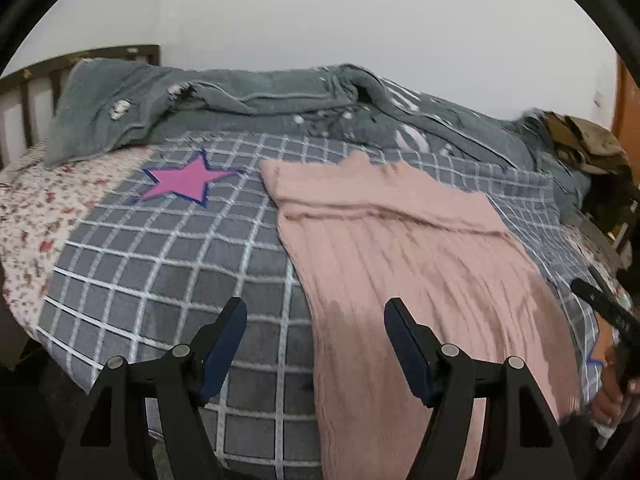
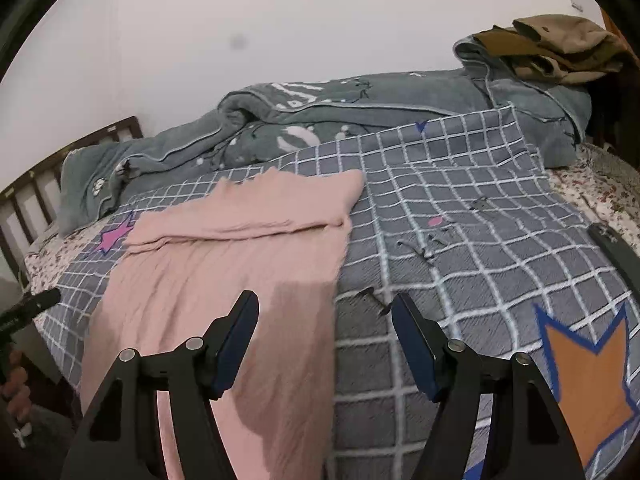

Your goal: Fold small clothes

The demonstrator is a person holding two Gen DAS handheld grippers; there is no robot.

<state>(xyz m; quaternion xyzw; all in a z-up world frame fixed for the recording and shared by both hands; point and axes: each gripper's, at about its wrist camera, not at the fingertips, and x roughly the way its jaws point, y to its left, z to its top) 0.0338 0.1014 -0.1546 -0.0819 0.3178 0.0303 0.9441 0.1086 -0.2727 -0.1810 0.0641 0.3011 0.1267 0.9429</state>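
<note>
A pink ribbed garment (image 1: 404, 256) lies spread flat on the grey checked bed cover (image 1: 160, 264), its far part folded over on itself. In the right wrist view the pink garment (image 2: 224, 264) hangs over the near edge of the bed. My left gripper (image 1: 316, 316) is open and empty, just above the garment's left edge. My right gripper (image 2: 324, 312) is open and empty, above the garment's right edge. The right gripper also shows in the left wrist view (image 1: 600, 304), at the far right. The left gripper shows at the left edge of the right wrist view (image 2: 28, 308).
A rumpled grey-green duvet (image 1: 256, 108) lies along the wall side of the bed. Brown clothes (image 2: 560, 48) are piled at its right end. A wooden headboard (image 1: 32, 92) stands at the left. A black strap-like object (image 2: 616, 248) lies on the cover at right.
</note>
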